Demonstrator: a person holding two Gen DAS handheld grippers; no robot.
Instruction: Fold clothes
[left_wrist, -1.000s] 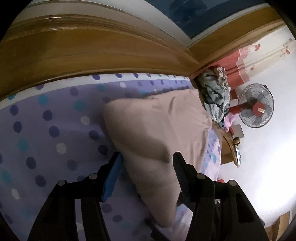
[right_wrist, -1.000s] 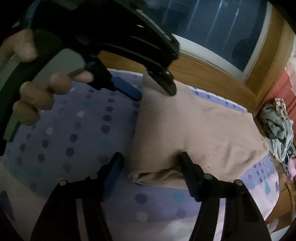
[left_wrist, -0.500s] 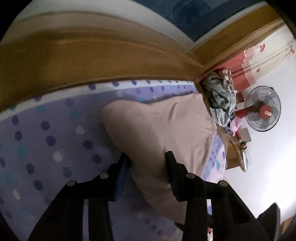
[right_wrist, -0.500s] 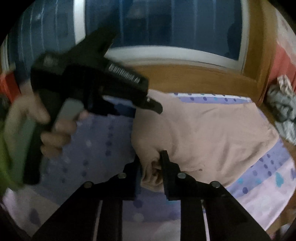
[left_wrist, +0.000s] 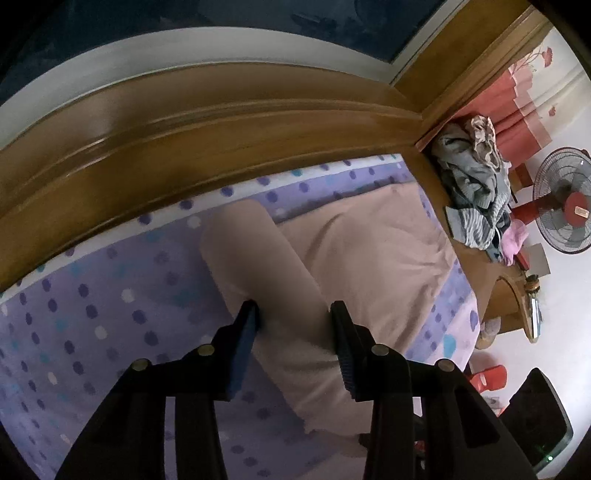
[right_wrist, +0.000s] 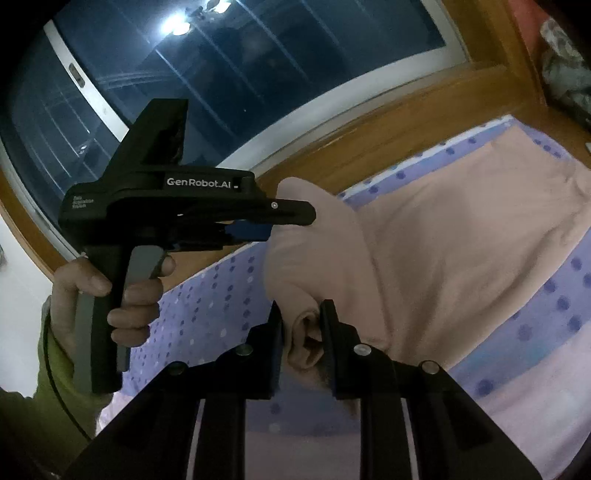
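Both grippers, left gripper (left_wrist: 293, 314) and right gripper (right_wrist: 301, 314), seem clamped on the beige garment's (right_wrist: 461, 236) lifted edge at frame centre, ready to carry it across the dotted bedsheet (left_wrist: 92, 295).

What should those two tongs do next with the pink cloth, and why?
Probably carry the lifted edge across toward the far end and lay it down. Both tongs, left and right, pinch one end of the beige-pink garment, raised off the dotted sheet, while the rest lies flat, so a fold seems underway.
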